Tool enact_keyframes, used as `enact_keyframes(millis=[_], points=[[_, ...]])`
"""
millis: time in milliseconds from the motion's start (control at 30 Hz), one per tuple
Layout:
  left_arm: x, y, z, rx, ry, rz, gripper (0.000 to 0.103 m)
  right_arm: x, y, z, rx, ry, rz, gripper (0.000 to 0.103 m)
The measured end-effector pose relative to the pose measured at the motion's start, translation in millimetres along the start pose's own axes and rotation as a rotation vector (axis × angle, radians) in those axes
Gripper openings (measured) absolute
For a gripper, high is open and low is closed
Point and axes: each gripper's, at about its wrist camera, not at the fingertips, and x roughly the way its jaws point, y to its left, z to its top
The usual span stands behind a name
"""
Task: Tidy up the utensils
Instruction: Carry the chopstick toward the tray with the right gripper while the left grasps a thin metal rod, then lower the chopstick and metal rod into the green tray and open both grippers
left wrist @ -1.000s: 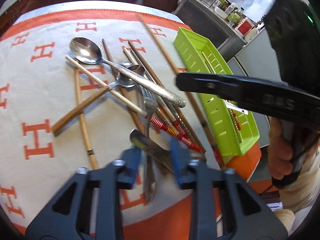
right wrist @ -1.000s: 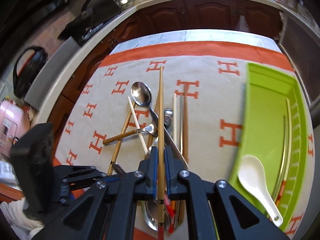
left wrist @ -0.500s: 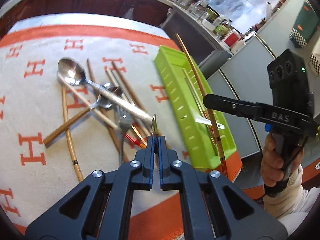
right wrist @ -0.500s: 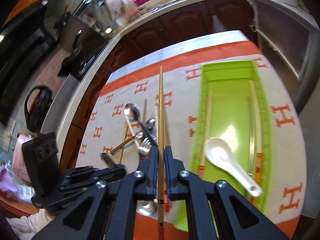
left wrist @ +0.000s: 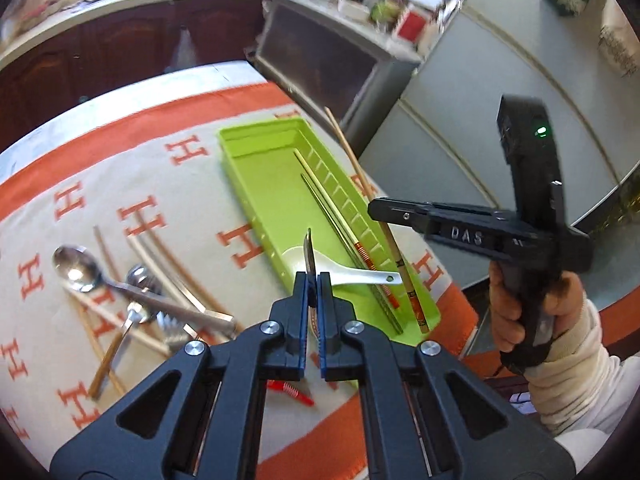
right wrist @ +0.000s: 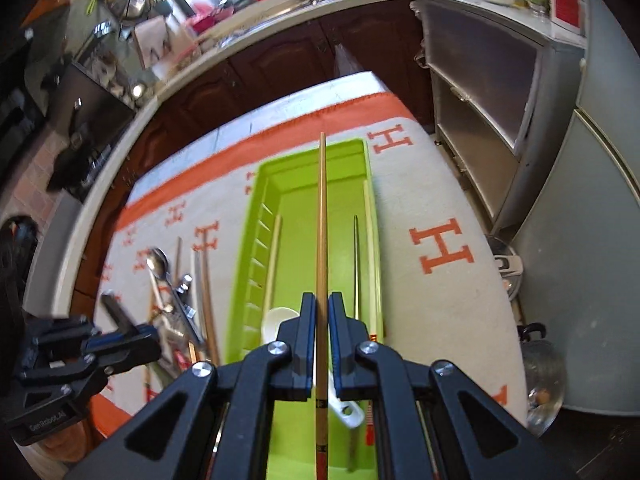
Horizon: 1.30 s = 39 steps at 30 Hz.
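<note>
The left gripper [left wrist: 313, 280] has its fingers pinching the thin end of a metal utensil [left wrist: 308, 254], held up in the air beside the green tray [left wrist: 260, 176]. The right gripper [right wrist: 322, 300] has its fingers pinching a long wooden chopstick [right wrist: 321, 216] over the tray. A white spoon [left wrist: 344, 274] and more chopsticks lie in the tray. A big metal spoon [left wrist: 80, 270] and other utensils lie in a heap on the table's cloth [left wrist: 168, 200].

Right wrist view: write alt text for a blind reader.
The right gripper clamps a long wooden chopstick lengthwise above a lime-green plastic tray holding a white ceramic spoon and chopsticks. The tray sits on a cream tablecloth with orange H letters.
</note>
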Motion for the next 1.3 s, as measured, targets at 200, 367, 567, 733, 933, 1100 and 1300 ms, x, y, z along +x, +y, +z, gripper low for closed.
enact_keyframes(millis=[200,367,567,733,933,1100,1300], points=[[57,-13,25,0.055,0.118,0.061,0.002,27,-5,-4,-0.003,0.077,0.017,0.007],[80,-22,31,0.106,0.135,0.119,0.002,28,-17,-9,0.076,0.080,0.054,0.007],[80,-25,29,0.099,0.153,0.140,0.007,17,-19,-16,0.102,0.056,0.063,0.007],[61,-21,26,0.050,0.099,0.139,0.042,3,-13,-26,0.115,0.032,0.084,0.007],[23,-17,13,-0.017,0.032,0.164,0.047,-10,-1,-36,0.094,0.021,0.084,0.007],[-5,-14,-18,-0.066,-0.011,0.218,0.047,-18,11,-43,0.071,0.009,0.070,0.007],[-33,-4,-59,-0.133,-0.037,0.277,0.047,-27,30,-51,0.033,0.010,0.089,0.012]])
